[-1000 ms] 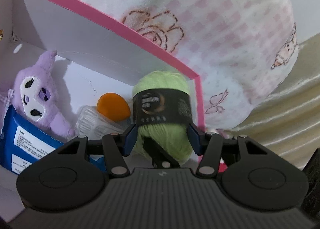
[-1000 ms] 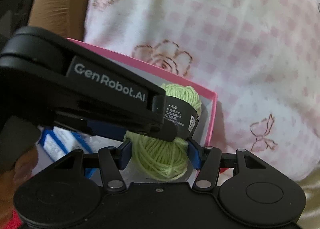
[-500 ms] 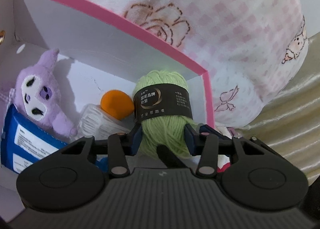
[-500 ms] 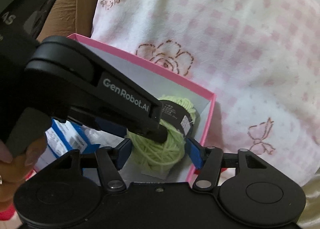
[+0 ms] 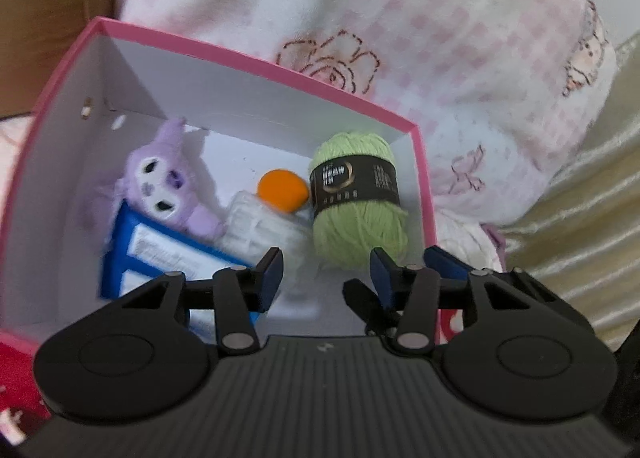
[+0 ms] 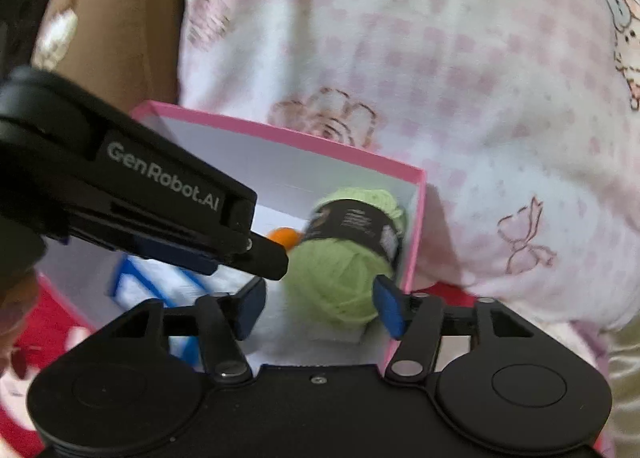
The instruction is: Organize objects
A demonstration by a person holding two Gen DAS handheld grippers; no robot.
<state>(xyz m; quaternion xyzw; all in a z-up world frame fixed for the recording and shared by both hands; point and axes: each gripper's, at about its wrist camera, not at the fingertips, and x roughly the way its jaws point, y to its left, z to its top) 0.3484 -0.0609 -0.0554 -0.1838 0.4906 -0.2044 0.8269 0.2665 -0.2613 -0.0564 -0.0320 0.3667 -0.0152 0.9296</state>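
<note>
While both grippers' fingers open, empty, the yarn ball (image 5: pixel 358 209) lies beyond them.

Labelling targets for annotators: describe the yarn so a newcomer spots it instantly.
Find the pink-rimmed box in front of the pink-checked blanket. In its right-hand corner lies the ball of yarn, next to a small orange ball. It is the only pale green thing there, with a black paper band around it.
</note>
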